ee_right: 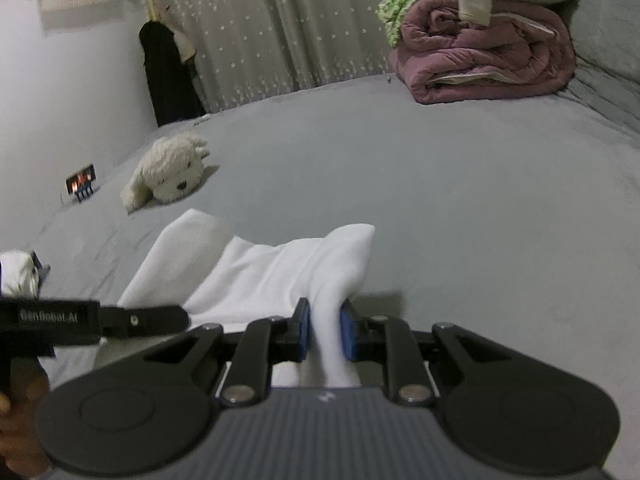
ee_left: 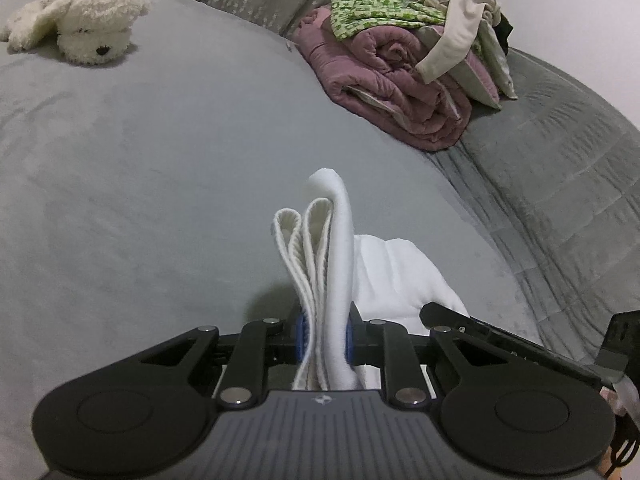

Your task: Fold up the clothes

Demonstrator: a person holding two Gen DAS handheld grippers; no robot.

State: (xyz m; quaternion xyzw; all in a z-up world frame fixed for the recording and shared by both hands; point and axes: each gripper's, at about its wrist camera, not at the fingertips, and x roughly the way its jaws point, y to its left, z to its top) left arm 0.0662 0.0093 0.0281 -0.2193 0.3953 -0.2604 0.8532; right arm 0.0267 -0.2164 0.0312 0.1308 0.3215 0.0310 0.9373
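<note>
So both are clamped on the same white garment (ee_left: 332,248) right now. The left hand-held gripper (ee_left: 324,336) has its blue pads squeezed on a bunch of layers, ribbed hem edges poking up between them, and the right hand-held gripper (ee_right: 325,334) is pinching a fold of the plain white fabric (ee_right: 280,272). The rest of the cloth droops between the two, down toward the grey bed (ee_left: 160,160).

Past that, from the left camera there's a white plush dog (ee_left: 80,24) lying way off at about 10 o'clock, well apart from the garment. At around 1 o'clock sits a rolled-up mauve comforter (ee_left: 392,92) with a messy clothes pile (ee_left: 420,12) on top of it, green patterned thing included. Behind the bed hangs a star-print curtain (ee_right: 280,32), with something dark (ee_right: 168,76) hanging against the wall at its left edge.
</note>
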